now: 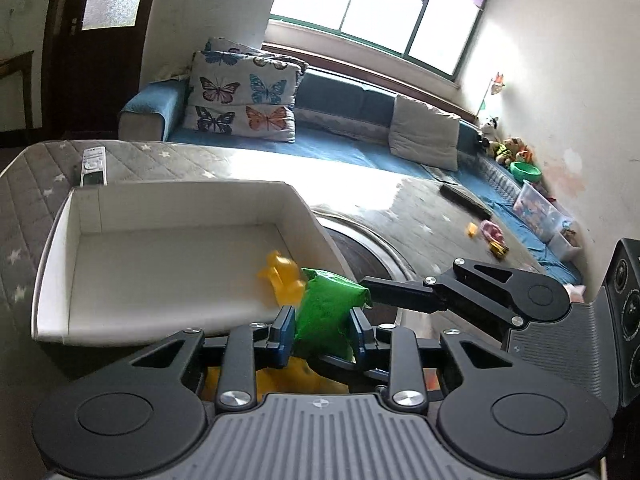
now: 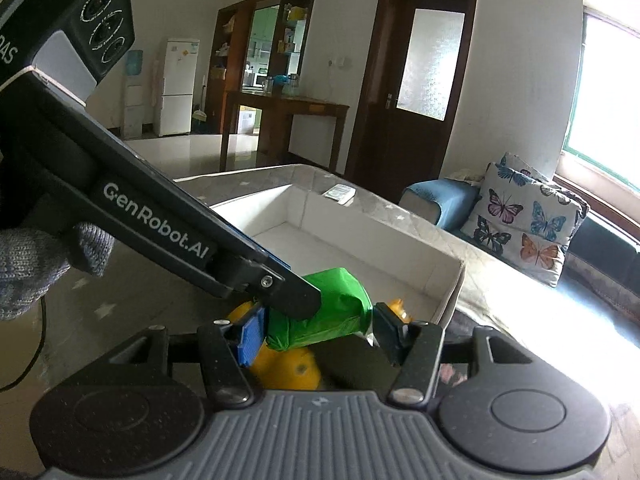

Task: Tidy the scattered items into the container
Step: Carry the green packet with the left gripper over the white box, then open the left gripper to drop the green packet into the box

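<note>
My left gripper (image 1: 323,330) is shut on a green packet (image 1: 330,312), held at the near right corner of a white cardboard box (image 1: 52,264). A yellow toy (image 1: 282,276) sits blurred just beyond the packet, over the box's near edge. My right gripper (image 2: 316,334) is wide open, its fingers on either side of the same green packet (image 2: 332,316), with the left gripper's finger (image 2: 296,298) across it. A yellow toy (image 2: 290,368) shows below the packet. The box (image 2: 452,284) lies just beyond.
The box rests on a grey quilted star-pattern mat (image 1: 24,208) with a remote (image 1: 93,166) behind it. Small toys (image 1: 490,236) and a dark bar (image 1: 466,200) lie far right. A blue sofa with butterfly cushions (image 1: 244,96) stands behind.
</note>
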`<state>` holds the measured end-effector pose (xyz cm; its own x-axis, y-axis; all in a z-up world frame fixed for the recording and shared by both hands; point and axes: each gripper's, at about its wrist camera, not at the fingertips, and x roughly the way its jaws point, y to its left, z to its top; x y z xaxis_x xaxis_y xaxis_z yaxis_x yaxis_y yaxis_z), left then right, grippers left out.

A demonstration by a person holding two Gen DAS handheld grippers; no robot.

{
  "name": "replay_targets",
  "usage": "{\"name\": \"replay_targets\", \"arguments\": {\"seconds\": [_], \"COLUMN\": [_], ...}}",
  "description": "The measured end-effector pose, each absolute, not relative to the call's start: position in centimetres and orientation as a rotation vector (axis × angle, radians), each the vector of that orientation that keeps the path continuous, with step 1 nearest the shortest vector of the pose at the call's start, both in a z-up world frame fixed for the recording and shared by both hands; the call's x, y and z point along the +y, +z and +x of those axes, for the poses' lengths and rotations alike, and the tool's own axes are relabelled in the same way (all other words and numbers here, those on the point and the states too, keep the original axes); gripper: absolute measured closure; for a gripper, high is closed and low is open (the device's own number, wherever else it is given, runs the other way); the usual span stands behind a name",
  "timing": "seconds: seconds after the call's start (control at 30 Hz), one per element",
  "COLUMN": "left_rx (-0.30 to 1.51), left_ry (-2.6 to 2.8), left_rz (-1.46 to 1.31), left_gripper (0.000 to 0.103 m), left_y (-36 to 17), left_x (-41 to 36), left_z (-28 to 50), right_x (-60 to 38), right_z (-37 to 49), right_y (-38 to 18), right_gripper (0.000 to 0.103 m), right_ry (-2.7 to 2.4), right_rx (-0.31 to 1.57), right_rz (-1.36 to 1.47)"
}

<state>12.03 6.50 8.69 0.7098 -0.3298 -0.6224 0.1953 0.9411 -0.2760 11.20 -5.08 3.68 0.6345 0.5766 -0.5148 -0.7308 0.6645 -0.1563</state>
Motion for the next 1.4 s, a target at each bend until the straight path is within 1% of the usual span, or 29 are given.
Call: {"name": "replay_targets", "arguments": {"seconds": [0.37,0.57,0.73,0.9,1.4], "left_rx": [0.819,0.846,0.854,0.849,0.813], "left_ry": [-0.256,-0.244,-0.238,-0.234,-0.237], "left_rz": [-0.280,-0.350,-0.379,-0.375,-0.329], "left_gripper": [0.072,0.074,0.074,0.074,0.074], "left_y": [6.4,4.7,4.0,4.2,6.0], "left_x": [9.9,11.0,11.4,11.3,8.8], "left_z": [19.7,21.8,22.3,21.8,17.8], "right_x": [-2.3,-1.7,-2.0,-2.8,-5.7], "right_z": [19.6,21.5,21.5,20.8,15.4], "right_y": [2.0,0.6,-0.1,0.3,2.0], "right_gripper": [0.045,0.044,0.044,0.044,0.043], "right_ry": [0.809,0.804,0.778,0.762,0.730], "right_rx": [0.557,0.597,0.608,0.595,0.553], "right_rz": [-0.357,-0.363,-0.357,-0.346,-0.306]}}
